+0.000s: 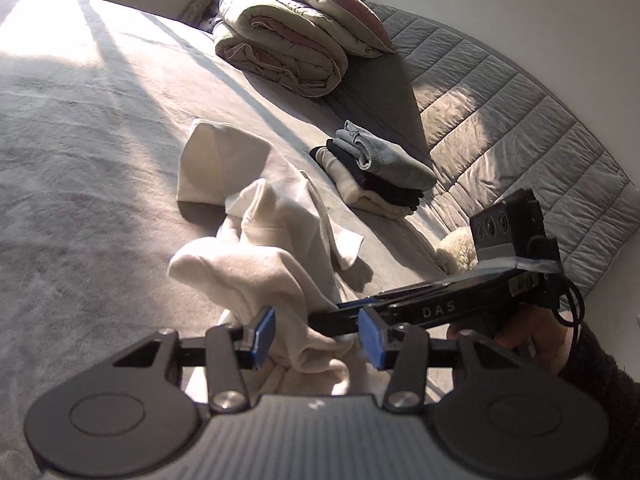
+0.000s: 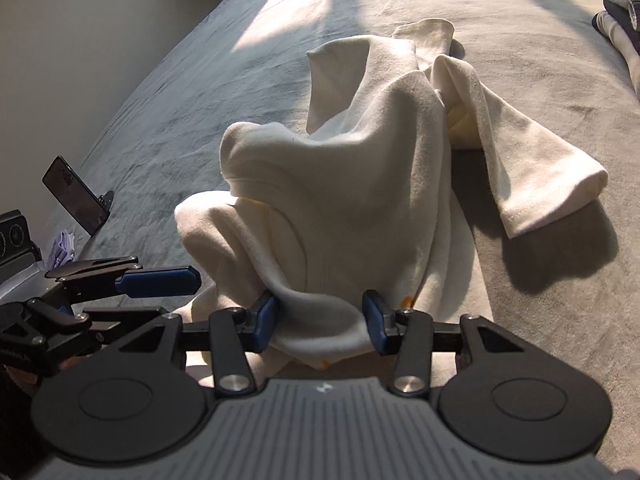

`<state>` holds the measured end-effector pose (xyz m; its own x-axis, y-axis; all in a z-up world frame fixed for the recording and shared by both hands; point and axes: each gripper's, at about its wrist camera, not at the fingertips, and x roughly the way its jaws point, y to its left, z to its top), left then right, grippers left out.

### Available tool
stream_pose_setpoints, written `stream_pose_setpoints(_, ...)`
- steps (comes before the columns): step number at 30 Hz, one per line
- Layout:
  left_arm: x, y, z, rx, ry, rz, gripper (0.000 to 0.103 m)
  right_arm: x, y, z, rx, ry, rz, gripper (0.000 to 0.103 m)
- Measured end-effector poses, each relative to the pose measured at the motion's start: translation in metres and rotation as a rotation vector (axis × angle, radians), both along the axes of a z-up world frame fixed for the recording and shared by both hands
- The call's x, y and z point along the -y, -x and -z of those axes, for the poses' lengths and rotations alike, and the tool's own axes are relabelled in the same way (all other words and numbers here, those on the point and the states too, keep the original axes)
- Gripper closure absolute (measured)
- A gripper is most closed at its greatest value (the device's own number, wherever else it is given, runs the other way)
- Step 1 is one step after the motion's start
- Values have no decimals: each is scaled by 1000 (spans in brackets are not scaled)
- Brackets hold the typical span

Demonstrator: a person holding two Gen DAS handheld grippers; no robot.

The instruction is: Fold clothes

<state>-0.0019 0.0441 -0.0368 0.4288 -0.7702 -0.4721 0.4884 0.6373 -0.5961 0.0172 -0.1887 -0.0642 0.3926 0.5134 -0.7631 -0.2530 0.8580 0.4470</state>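
Partly bunched, the cream garment (image 2: 340,184) hides its shape; left claw (image 1: 316,340) and right claw (image 2: 320,322) gape unclenched around folds.

Each gripper has a ribbed grey body flanked by two round black discs, with black linkage arms pinned by silver screws. The left gripper (image 1: 316,338) and right gripper (image 2: 322,322) carry blue pads on their fingers (image 1: 264,332). One black rail reads "DAS", with grey tape and a black cable (image 1: 572,300). The sleeve (image 1: 604,384) is dark and fuzzy.
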Motion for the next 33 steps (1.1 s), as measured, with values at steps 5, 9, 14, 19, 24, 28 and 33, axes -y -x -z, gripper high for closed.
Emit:
stream_pose_setpoints(5, -11, -21, 13, -117, 88, -121, 50, 1, 10, -1, -1, 22, -27, 56)
stream_pose_setpoints(9, -11, -38, 33, -250, 188, -208, 53, -1, 17, -2, 12, 40, -49, 56)
stream_pose_setpoints(14, -6, -45, 45, -323, 255, -250, 85, 13, 17, -11, 20, -31, -27, 50)
stream_pose_setpoints(19, 8, -31, 26, -225, 197, -180, 91, 41, 15, -36, 119, -140, 56, 42)
stream_pose_setpoints(24, 31, -11, 11, -112, 168, 15, 92, 53, 6, -46, 232, -128, 172, 41)
stream_pose_setpoints(28, 59, 9, 17, -92, 94, 199, 92, 51, -5, -43, 256, -112, 203, 41)
stream_pose_setpoints(33, 90, 30, 22, -51, -30, 320, 92, 44, -16, -33, 241, -110, 212, 42)
